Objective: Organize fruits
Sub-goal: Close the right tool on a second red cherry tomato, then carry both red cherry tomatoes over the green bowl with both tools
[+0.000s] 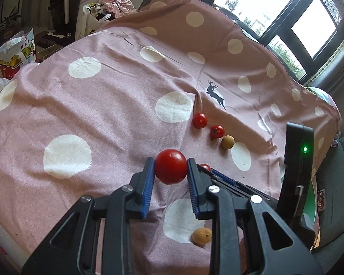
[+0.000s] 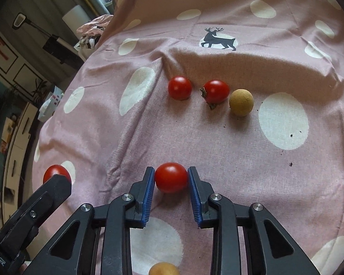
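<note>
Left gripper [image 1: 170, 170] clamped on a raised red tomato [image 1: 170, 166], right gripper [image 2: 171, 177] pinching another tomato [image 2: 171, 177] on the pink dotted cloth [image 2: 103, 126], two tomatoes and a tan fruit [image 2: 241, 102] lined up beyond.

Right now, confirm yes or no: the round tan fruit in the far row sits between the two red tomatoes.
No: the round tan fruit sits at the row's right end, beside the stemmed red tomato.

Far row: two tomatoes [image 2: 179, 87] [image 2: 216, 91] and a longan [image 2: 241, 102], left to right, on the cloth [image 2: 107, 123].
Near: tomato [image 2: 171, 177] between right tongs [image 2: 171, 178]; second longan [image 2: 164, 268] nearer still.
</note>
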### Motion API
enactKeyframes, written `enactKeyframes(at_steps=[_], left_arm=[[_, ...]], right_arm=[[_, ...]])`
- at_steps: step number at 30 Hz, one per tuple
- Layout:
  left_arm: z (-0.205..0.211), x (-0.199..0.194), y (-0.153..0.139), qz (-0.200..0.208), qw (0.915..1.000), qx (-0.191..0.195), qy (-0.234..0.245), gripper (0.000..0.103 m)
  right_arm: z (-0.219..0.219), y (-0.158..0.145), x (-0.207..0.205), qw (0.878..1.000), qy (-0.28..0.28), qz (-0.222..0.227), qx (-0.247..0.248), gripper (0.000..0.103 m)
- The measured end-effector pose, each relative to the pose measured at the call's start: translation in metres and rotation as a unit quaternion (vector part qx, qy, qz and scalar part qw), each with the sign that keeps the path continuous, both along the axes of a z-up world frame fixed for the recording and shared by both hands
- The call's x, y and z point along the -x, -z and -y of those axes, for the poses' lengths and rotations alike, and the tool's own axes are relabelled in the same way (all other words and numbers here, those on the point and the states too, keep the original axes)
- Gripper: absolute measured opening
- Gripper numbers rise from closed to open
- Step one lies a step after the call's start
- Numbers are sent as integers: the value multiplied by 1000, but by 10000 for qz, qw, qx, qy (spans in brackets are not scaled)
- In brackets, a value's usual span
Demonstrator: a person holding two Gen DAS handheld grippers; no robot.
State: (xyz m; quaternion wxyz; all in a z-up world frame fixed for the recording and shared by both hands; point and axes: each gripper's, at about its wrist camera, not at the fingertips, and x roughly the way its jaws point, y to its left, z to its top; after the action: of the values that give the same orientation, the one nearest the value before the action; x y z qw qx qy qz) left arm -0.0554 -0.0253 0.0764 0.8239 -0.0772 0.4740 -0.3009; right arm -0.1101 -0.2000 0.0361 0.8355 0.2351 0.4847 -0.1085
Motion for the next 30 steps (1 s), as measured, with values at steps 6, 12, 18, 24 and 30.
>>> enactKeyframes(at_steps=[6,12,18,24,30], left_arm=[[5,5,-4,96,9999,62,123,27],[14,14,-9,250,9991,93,336,28],[26,26,-12,322,9975,193,594,28],[39,47,-24,647,9942,267,811,28],[61,71,-35,828,9878,439,1247,28]], right_arm=[[6,-15,20,9994,202,289,-1,31],[21,-40,68,9955,757,535,187,31],[40,-44,105,9901,1224,645,231,31],[50,-65,124,9825,1508,989,464,31],[56,-84,144,9741,1727,1311,649,31]])
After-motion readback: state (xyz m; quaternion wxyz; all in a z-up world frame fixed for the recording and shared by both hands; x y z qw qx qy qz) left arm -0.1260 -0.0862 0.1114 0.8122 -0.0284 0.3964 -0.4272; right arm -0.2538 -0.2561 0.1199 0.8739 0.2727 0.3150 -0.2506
